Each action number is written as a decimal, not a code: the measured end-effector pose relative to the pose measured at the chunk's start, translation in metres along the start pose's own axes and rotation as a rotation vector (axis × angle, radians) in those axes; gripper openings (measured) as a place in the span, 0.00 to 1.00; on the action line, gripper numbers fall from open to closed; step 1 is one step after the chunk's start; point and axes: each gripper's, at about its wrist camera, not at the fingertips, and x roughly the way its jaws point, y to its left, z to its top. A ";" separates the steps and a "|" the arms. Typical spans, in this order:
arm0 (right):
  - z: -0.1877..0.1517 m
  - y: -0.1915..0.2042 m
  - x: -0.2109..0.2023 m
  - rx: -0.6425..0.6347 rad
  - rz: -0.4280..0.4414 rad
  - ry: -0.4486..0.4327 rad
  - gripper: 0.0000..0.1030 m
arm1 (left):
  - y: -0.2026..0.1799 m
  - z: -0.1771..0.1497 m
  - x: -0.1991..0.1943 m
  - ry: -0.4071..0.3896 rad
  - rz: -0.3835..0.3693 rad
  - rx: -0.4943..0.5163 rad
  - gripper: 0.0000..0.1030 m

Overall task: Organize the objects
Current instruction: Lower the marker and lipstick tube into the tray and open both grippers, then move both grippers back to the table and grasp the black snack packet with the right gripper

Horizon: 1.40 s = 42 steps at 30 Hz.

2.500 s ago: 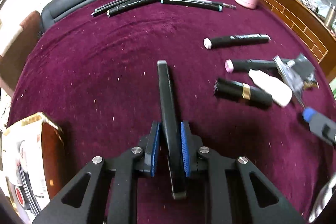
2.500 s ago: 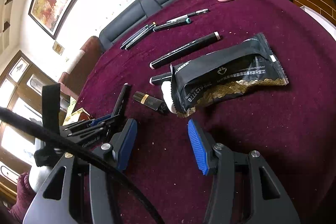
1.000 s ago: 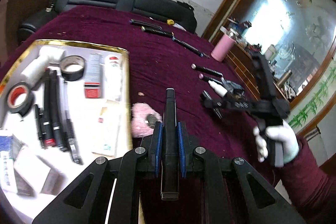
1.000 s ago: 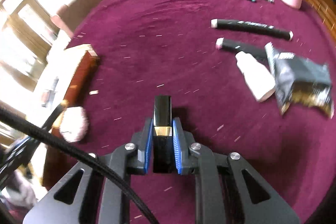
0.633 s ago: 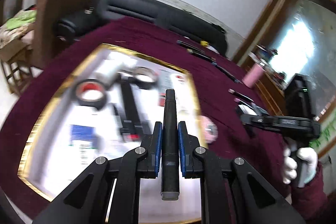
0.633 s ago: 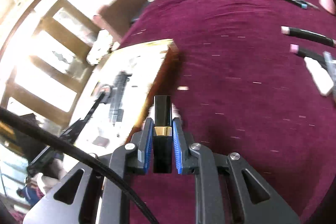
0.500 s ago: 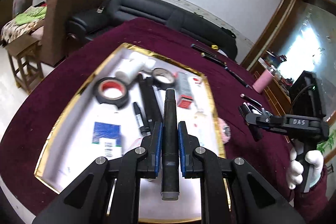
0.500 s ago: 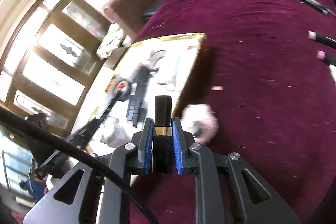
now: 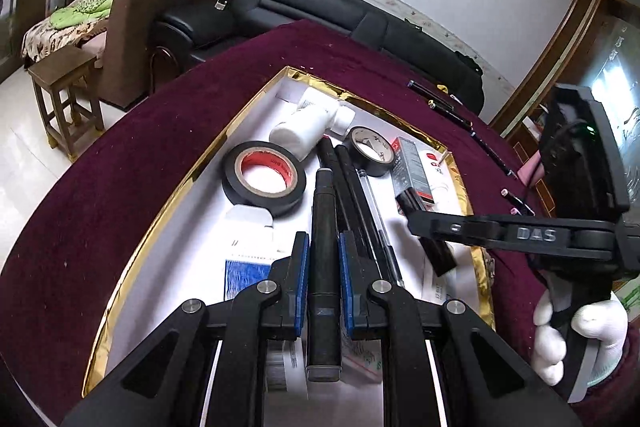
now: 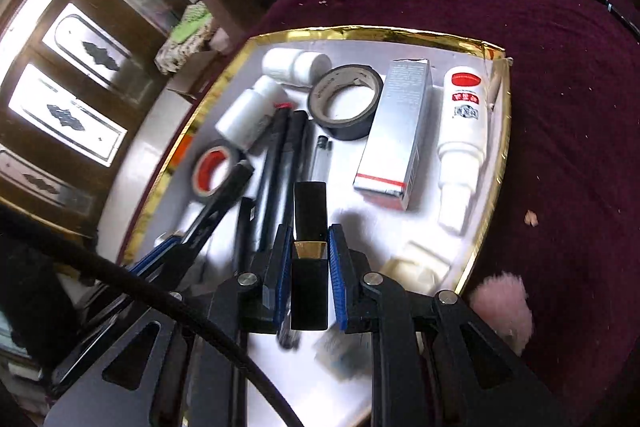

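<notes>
We hold the left gripper with its blue pads pinching a long black marker pen, which points forward over the middle of the gold-rimmed white tray on the dark red velvet table. Our right gripper has its blue pads clamped on a short black lipstick tube with a gold band, hanging above the tray's near half, close to its right edge. In the tray lie a roll of black tape with a red core, a smaller roll of dark tape, white plastic bottles at the far edge, a silver carton, a white squeeze bottle with a red label along the right edge, and black pens in the middle. A pink fluffy puff sits on the velvet just outside the tray's near right corner.
</notes>
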 end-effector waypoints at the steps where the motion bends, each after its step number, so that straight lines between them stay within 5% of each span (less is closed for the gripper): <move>1: 0.002 0.000 0.004 -0.001 -0.012 0.004 0.16 | -0.001 0.001 0.000 -0.002 0.012 0.009 0.11; 10: 0.004 0.001 0.006 -0.017 -0.096 -0.010 0.17 | 0.003 0.006 0.005 -0.001 0.010 -0.003 0.13; 12: 0.005 -0.002 0.001 -0.001 -0.084 -0.019 0.17 | 0.003 0.007 0.006 0.002 0.004 -0.008 0.17; 15: 0.004 -0.006 -0.007 0.009 -0.072 -0.040 0.17 | 0.003 0.009 0.002 -0.010 0.005 -0.019 0.38; 22: -0.005 -0.018 -0.044 0.030 -0.034 -0.118 0.25 | -0.004 0.013 -0.027 -0.091 -0.032 -0.040 0.42; 27: -0.021 -0.036 -0.068 0.070 -0.012 -0.165 0.26 | -0.038 0.011 -0.053 -0.197 0.025 0.079 0.44; 32: -0.052 -0.071 -0.099 0.143 -0.004 -0.219 0.29 | -0.095 0.001 -0.069 -0.276 0.037 0.266 0.63; 42: -0.115 -0.190 -0.188 0.356 -0.082 -0.396 0.36 | -0.188 -0.020 -0.008 0.031 -0.233 0.359 0.65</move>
